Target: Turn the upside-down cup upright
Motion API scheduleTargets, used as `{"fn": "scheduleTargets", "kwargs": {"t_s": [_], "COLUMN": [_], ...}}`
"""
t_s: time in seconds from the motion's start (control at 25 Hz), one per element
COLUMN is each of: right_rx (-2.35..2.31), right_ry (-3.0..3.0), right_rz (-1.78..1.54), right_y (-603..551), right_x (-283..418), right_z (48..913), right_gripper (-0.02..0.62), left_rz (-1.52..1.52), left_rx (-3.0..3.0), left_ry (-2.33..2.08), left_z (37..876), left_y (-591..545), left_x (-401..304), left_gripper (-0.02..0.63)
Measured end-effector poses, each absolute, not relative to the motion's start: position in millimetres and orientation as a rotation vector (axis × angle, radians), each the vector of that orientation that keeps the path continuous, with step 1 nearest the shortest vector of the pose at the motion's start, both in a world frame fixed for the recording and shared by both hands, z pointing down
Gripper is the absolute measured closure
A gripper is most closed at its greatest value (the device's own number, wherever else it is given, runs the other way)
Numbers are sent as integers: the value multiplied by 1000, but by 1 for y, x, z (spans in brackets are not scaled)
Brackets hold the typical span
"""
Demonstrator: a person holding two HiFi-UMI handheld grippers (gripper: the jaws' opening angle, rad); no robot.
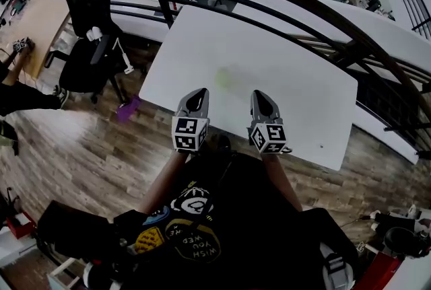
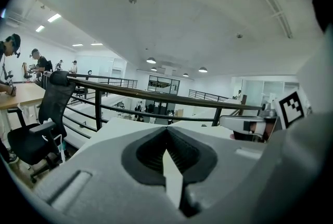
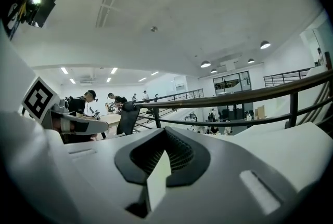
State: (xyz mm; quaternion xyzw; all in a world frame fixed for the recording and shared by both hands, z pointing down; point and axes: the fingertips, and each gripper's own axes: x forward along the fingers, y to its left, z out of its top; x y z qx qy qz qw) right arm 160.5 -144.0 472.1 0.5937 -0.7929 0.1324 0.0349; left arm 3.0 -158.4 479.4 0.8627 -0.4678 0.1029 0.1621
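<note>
A small pale yellow-green cup (image 1: 224,78) stands on the white table (image 1: 296,97), too blurred to tell which way up it is. In the head view my left gripper (image 1: 197,97) and right gripper (image 1: 260,100) hover side by side above the table's near edge, both short of the cup and not touching it. The left gripper view shows the left gripper (image 2: 166,137) with jaws together and nothing between them. In the right gripper view the right gripper (image 3: 165,140) is likewise shut and empty. Both point out over the table toward the railing; the cup shows in neither gripper view.
A dark curved railing (image 1: 303,13) runs behind the table's far edge. A black office chair (image 1: 91,33) stands to the left, with a purple object (image 1: 126,109) on the wooden floor beside it. People sit at desks far off to the left (image 2: 10,56).
</note>
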Motion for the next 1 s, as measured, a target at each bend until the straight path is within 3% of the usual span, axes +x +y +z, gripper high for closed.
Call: {"fn": "scheduleTargets", "kwargs": {"t_s": [1.0], "right_rx": [1636], "right_ry": [-2545], "right_rz": [482], "right_y": [-144], "right_x": [120], "right_z": [468], "right_gripper": [597], "left_rz": [300], "left_rx": [2471], "left_ry": [-1346], "left_z": [469], "left_y": [-163], "left_x": [-8], "left_gripper": [601]}}
